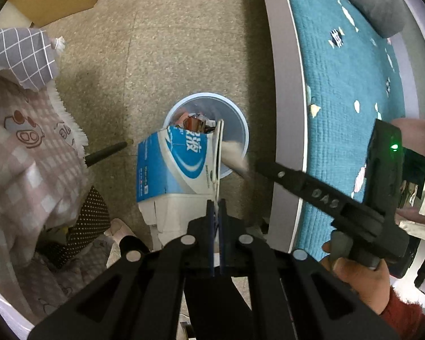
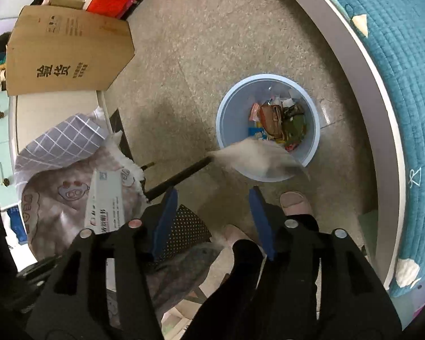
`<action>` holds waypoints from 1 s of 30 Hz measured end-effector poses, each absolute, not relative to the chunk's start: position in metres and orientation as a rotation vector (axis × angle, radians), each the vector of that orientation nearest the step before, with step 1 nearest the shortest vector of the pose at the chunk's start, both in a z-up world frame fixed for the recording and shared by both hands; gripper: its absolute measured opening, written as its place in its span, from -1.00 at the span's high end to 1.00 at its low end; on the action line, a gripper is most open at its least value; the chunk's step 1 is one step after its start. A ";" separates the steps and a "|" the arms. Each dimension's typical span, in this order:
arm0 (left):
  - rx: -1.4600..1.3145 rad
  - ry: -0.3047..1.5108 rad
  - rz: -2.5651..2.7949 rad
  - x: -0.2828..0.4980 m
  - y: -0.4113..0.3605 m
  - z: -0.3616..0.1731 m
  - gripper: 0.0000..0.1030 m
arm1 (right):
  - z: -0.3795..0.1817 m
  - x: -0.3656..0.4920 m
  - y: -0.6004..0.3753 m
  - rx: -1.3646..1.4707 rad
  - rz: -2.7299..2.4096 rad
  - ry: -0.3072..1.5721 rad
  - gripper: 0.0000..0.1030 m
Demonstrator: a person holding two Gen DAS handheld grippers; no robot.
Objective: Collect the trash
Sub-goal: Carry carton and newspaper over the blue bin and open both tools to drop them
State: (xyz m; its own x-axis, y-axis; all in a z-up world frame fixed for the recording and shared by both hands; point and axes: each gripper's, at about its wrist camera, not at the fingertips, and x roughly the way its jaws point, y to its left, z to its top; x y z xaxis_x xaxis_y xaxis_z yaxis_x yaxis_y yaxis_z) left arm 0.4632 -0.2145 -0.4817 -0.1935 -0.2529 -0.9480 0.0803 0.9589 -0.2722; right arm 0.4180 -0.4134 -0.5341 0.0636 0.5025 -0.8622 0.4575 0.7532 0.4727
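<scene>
A torn blue and white carton (image 1: 172,167) hangs over the near edge of the light blue bin (image 1: 204,95), and my left gripper (image 1: 216,212) is shut on the carton's thin side flap. The bin (image 2: 269,77) stands on the floor and holds a heap of coloured wrappers (image 2: 280,124). A pale crumpled piece (image 2: 257,155), blurred, is in the air over the bin's near rim, clear of my right gripper (image 2: 212,198), whose blue pads (image 2: 167,212) stand apart with nothing between them. The left wrist view shows that same pale piece (image 1: 235,153) just beyond the right gripper (image 1: 257,167).
A bed with a teal quilt (image 2: 396,85) curves along the right. A flat cardboard box (image 2: 68,53) lies at the far left. Pink checked bedding (image 1: 22,147), a grey grid pillow (image 1: 22,53) and a black rod (image 2: 181,175) sit left of the bin. A slippered foot (image 2: 294,201) is near it.
</scene>
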 end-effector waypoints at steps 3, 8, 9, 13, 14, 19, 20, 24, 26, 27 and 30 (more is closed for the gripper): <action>-0.128 1.754 -0.297 0.460 -0.220 -0.486 0.96 | -0.527 0.417 -0.417 0.767 0.041 1.556 -0.07; -0.135 1.776 -0.301 0.456 -0.232 -0.492 0.96 | -0.513 0.402 -0.430 0.750 0.019 1.553 -0.13; -0.135 1.781 -0.306 0.456 -0.236 -0.493 0.96 | -0.510 0.398 -0.433 0.754 0.009 1.549 -0.14; -0.120 1.788 -0.327 0.456 -0.251 -0.494 0.95 | -0.498 0.387 -0.444 0.758 -0.017 1.528 -0.17; -0.116 1.790 -0.332 0.457 -0.256 -0.494 0.95 | -0.496 0.387 -0.445 0.757 -0.020 1.524 -0.18; -0.103 1.794 -0.349 0.459 -0.272 -0.495 0.95 | -0.481 0.383 -0.459 0.750 -0.040 1.484 -0.20; -0.102 1.792 -0.350 0.461 -0.275 -0.495 0.95 | -0.477 0.383 -0.462 0.757 -0.046 1.473 -0.21; -0.108 1.781 -0.348 0.467 -0.282 -0.491 0.94 | -0.466 0.382 -0.472 0.780 -0.060 1.434 -0.21; -0.114 1.770 -0.349 0.470 -0.285 -0.486 0.91 | -0.459 0.383 -0.475 0.782 -0.060 1.415 -0.21; -0.120 1.761 -0.354 0.471 -0.286 -0.484 0.89 | -0.457 0.383 -0.476 0.782 -0.060 1.409 -0.21; -0.121 1.740 -0.360 0.473 -0.290 -0.475 0.30 | -0.450 0.383 -0.478 0.787 -0.057 1.393 -0.22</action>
State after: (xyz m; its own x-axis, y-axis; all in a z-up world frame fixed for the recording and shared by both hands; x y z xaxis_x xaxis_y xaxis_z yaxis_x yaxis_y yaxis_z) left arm 0.4731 -0.2898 -0.4753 -0.2031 -0.2781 -0.9388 0.1173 0.9450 -0.3053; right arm 0.3832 -0.4779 -0.4498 0.2191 0.4048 -0.8878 0.4761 0.7498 0.4594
